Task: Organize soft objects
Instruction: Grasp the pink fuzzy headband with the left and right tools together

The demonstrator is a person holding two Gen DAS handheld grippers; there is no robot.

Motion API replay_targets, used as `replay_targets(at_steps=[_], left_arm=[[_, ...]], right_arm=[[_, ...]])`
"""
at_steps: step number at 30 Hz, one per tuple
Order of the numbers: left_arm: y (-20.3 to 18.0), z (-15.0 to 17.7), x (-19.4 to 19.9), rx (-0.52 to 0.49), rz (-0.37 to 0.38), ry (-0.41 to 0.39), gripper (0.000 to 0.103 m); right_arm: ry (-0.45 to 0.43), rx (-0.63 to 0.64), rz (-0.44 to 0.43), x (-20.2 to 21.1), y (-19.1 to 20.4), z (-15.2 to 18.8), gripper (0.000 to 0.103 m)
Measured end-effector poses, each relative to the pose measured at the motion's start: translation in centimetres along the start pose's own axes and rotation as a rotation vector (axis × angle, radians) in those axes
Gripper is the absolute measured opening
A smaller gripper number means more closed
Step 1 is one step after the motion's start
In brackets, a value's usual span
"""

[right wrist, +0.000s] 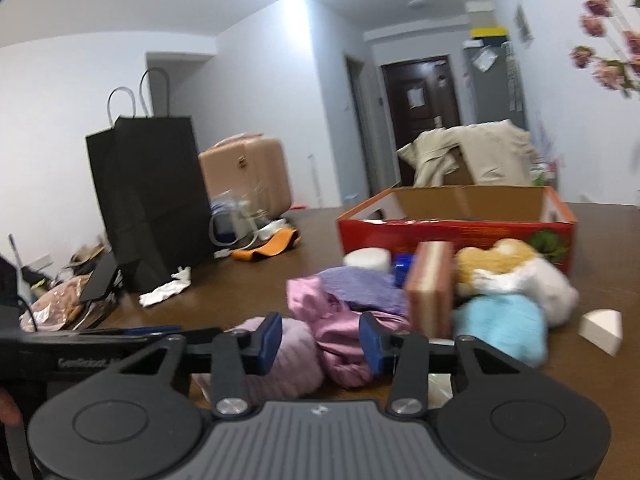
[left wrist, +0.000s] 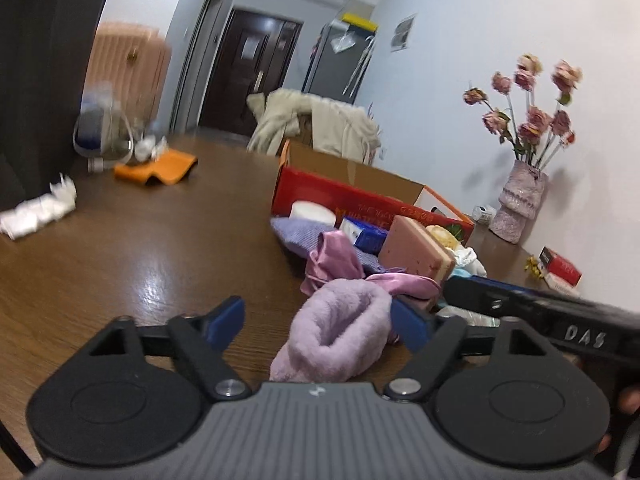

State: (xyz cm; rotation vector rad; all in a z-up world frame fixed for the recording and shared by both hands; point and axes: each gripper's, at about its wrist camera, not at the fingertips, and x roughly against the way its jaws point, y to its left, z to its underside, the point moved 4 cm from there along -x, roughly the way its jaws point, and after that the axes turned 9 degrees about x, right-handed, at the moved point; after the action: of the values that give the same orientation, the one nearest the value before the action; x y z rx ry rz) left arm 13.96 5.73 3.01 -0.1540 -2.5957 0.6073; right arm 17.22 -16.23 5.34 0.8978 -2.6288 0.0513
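Soft pile [right wrist: 400, 304] w/ 1 lilac sock [left wrist: 336, 336], 1 red box [right wrist: 456, 236]; left claw [left wrist: 320, 324] + right claw [right wrist: 320, 336] both agape, empty.

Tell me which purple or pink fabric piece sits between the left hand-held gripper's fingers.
The fluffy lilac sock, plush and rolled, lies between the open left hand-held gripper. The shiny pink satin cloth and ribbed lavender cloth lie farther off.

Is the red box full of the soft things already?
No. The red box looks empty inside, and the fuzzy purple sock lies on the table.
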Motion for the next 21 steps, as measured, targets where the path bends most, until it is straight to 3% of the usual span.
replay_targets(at_steps=[2, 11, 14, 18, 21], left_arm=[[0.3, 0.3, -0.4, 0.009, 0.015, 0.017, 0.014], [-4.2, 5.7, 1.5, -0.289, 0.164, 0.089, 0.009], [-5.3, 7.3, 1.3, -0.348, 0.165, 0.11, 0.009], [-4.5, 6.6, 1.8, -0.286, 0.156, 0.096, 0.014], [-3.1, 5.5, 1.9, -0.191, 0.097, 0.089, 0.024]], right_arm=[[0.017, 0.004, -0.029, -1.5, 0.4, -0.3, 0.042], [0.029, -0.026, -0.025, -1.5, 0.1, 0.0, 0.038], [0.067, 0.0, -0.019, -1.0, 0.4, 0.8, 0.033], [0.147, -0.028, 0.025, -0.3, -0.1, 3.6, 0.028], [0.14, -0.074, 0.017, 0.4, -0.2, 4.7, 0.029]])
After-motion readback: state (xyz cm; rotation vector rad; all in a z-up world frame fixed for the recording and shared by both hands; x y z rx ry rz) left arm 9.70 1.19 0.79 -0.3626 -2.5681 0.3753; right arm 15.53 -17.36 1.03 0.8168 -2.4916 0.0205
